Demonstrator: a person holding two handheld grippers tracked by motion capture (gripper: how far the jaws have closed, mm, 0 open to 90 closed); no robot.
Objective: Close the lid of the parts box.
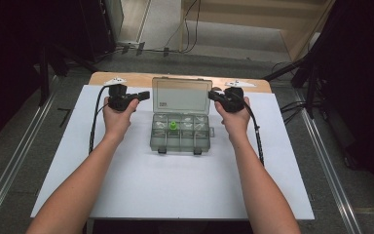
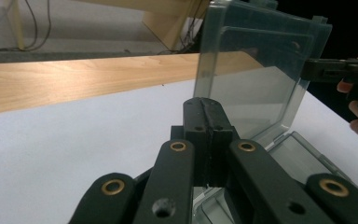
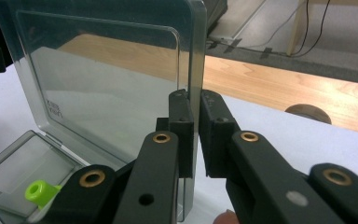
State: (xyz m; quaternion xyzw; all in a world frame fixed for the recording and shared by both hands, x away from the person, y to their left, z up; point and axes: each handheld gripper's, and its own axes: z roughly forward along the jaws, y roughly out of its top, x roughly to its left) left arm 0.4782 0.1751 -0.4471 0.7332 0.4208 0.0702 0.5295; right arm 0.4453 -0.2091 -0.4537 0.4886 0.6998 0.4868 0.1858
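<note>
You have a clear, grey-tinted plastic compartment box (image 1: pixel 181 130) sitting at the centre of the high view, on the white surface. Its lid (image 1: pixel 181 95) stands open and nearly upright at the box's far edge, hinged there, with a small label near its middle. The tray is divided into small compartments, and two latches stick out of its near edge. A small bright-green piece (image 1: pixel 173 126) lies in a middle compartment.

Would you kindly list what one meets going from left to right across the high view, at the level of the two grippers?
Left gripper → upright clear lid of the compartment box → right gripper, its jaws closed on the lid's right edge.
</note>
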